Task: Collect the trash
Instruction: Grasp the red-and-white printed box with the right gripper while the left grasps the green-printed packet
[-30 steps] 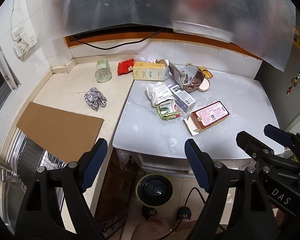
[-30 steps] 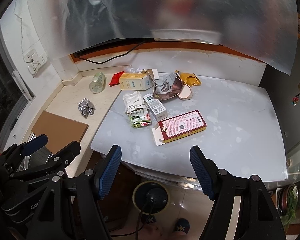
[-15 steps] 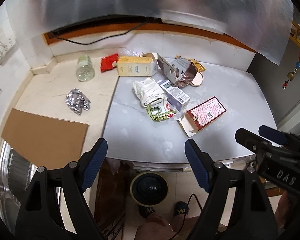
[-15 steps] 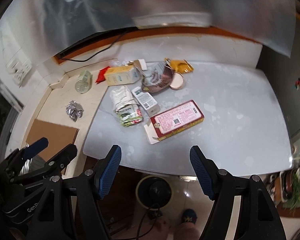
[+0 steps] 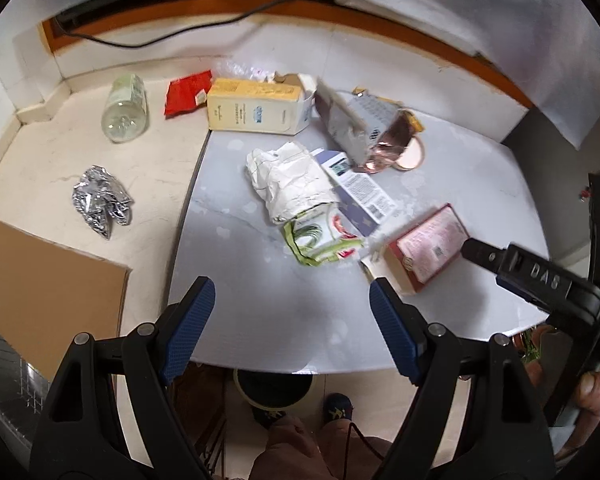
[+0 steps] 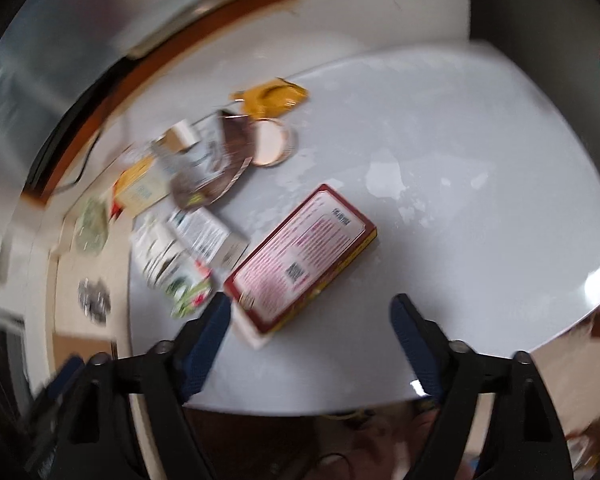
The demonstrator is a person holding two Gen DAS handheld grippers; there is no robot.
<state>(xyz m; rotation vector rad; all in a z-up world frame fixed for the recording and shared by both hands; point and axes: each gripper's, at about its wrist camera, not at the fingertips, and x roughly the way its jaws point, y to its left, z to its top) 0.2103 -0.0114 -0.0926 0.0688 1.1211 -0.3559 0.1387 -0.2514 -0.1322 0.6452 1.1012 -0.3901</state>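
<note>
Trash lies scattered on a white table (image 5: 268, 304): a red-and-pink flat box (image 5: 430, 246) (image 6: 300, 260), a crumpled white paper bag (image 5: 292, 180), a green wrapper (image 5: 320, 240), a white barcode box (image 5: 360, 190), a yellow carton (image 5: 256, 106) and a torn foil pouch (image 5: 360, 128). My left gripper (image 5: 292, 312) hovers open over the table's near edge, nothing between its fingers. My right gripper (image 6: 310, 328) hangs just short of the red box with its jaws opening and nothing between them; the right wrist view is blurred. The right gripper's body (image 5: 536, 280) shows at the right of the left wrist view.
On the beige counter (image 5: 160, 168) to the left lie a foil ball (image 5: 100, 200), a clear bottle (image 5: 124, 108), a red packet (image 5: 186, 94) and a cardboard sheet (image 5: 48, 292). A dark bin (image 5: 274, 390) stands on the floor under the table edge. A person's feet show below.
Both grippers have dropped closer to the table and moved in toward the trash. The right gripper rolled, so its view tilts, and its fingers stand wider apart than before.
</note>
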